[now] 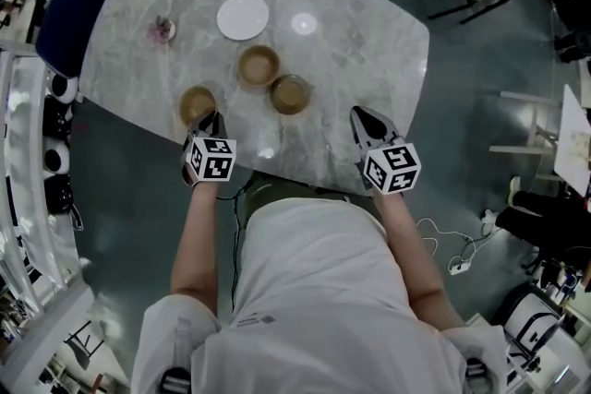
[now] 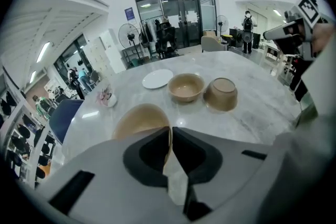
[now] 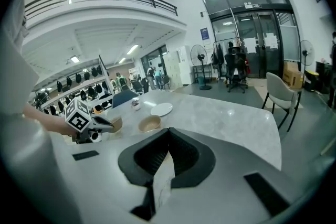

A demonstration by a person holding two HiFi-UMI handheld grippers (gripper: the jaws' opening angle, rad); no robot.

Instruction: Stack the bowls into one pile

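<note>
Far left on the marble table (image 1: 369, 41): small dish (image 1: 162, 29) (image 2: 107, 97) with something pink in it, apart from the rest. Next over, left bowl (image 1: 196, 104) (image 2: 139, 120) near the front edge, pinched at its near rim by the left gripper (image 1: 211, 117) (image 2: 170, 131). Jaws almost together, only the thin wall between the pads, one pad inside, one outside. Tan, glossy, shallow, open side up, empty. Behind and to the right: white plate (image 1: 243, 17) (image 2: 157, 78), then middle bowl (image 1: 259, 65) (image 2: 186, 86), same tan, upright, empty. Just beside it, right bowl (image 1: 290, 94) (image 2: 221, 93), darker at the rim; possibly tilted or upside down, hard to call from either view. Far right: right gripper (image 1: 365, 117) (image 3: 168, 134) over the table's front edge, jaws closed together, nothing between them, well apart from all three bowls.
</note>
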